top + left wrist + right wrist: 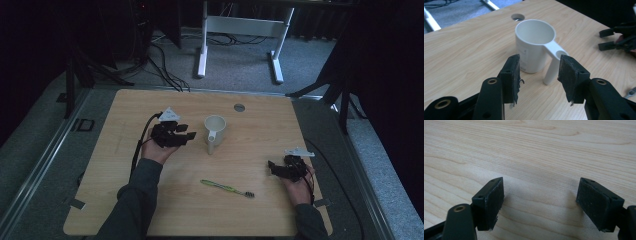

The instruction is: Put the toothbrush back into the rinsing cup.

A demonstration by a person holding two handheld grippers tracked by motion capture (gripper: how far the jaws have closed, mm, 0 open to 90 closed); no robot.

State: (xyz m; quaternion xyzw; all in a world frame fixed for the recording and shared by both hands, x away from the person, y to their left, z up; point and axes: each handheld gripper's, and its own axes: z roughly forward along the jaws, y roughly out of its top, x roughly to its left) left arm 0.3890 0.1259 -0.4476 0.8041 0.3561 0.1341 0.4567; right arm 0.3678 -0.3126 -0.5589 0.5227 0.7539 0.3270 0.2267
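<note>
A white mug [215,131] with a long handle stands upright and empty near the middle of the wooden table [260,125]. My left gripper [189,135] hovers just left of it, open, jaws pointing at the mug. In the left gripper view the mug [534,45] sits a little beyond the two pads [513,77], with nothing between them. A green toothbrush [227,188] lies flat toward the front of the table. My right gripper [272,166] rests low at the right side, open; in the right gripper view its jaws [540,202] frame bare wood.
A round cable hole [239,107] lies in the table behind the mug. The right gripper [616,37] appears at the far right of the left gripper view. White desk legs [240,35] and cables sit on the floor beyond the table.
</note>
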